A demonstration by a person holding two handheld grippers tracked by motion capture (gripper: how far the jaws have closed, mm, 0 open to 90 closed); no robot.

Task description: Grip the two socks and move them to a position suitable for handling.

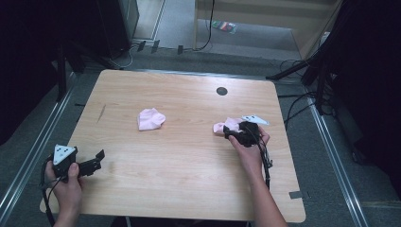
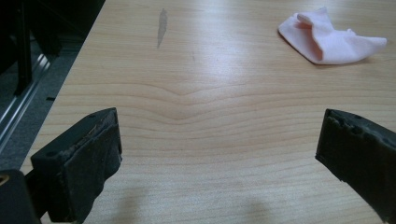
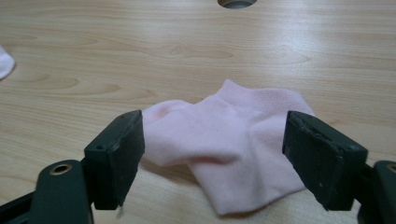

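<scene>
On worktop [image 1: 189, 156]: right gripper [image 3: 212, 154] jaws apart astride pink sock [image 3: 233, 144], not pressing; left gripper [image 2: 219, 154] jaws wide apart, second sock [image 2: 327, 39] beyond.

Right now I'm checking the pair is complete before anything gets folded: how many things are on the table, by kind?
Pink socks: 2, one near the table's middle, one between the open jaws of the right gripper
Handheld grippers: 2, the left gripper open over bare table
Total: 4
</scene>
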